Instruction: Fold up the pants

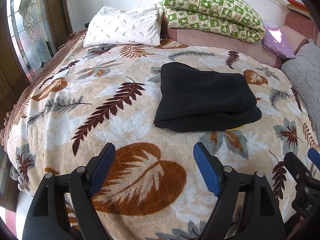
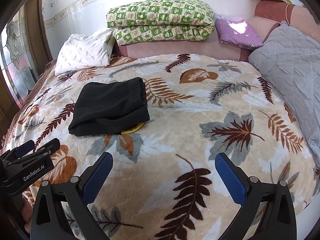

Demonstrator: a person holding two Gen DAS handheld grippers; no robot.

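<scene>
- Currently, the pants (image 1: 206,100) lie folded into a compact black bundle on the leaf-patterned blanket (image 1: 124,108) that covers the bed, toward its middle.
- Pants edges: the elastic waistband (image 2: 142,92) faces the right side of the bed in the right wrist view; a small yellow piece (image 2: 133,130) shows under the near edge of the bundle.
- Left gripper (image 1: 154,156): its 2 blue-padded fingers are spread wide, nothing between them, hanging above the blanket near the front of the bed and apart from the pants.
- Right gripper (image 2: 164,164): its 2 fingers are likewise spread wide and empty, over bare blanket to the right of the pants.
- Both grippers sit side by side; each shows at the edge of the other's view.
- Open room: bare blanket runs between the grippers and the near edge of the pants, and a broad bare stretch lies right of the bundle.
- Far boundary: a white sprig-print pillow (image 1: 124,28), a folded green checked quilt (image 1: 212,10) and a purple cushion (image 2: 238,32) line the far side by the wall.
- Right boundary: a grey quilted cover (image 2: 290,64) lies along the right edge of the bed.
- Left boundary: a brown bed edge (image 1: 50,64) runs beside a leaded glass door (image 1: 26,24).
- Containers: none can be made out in either view.
</scene>
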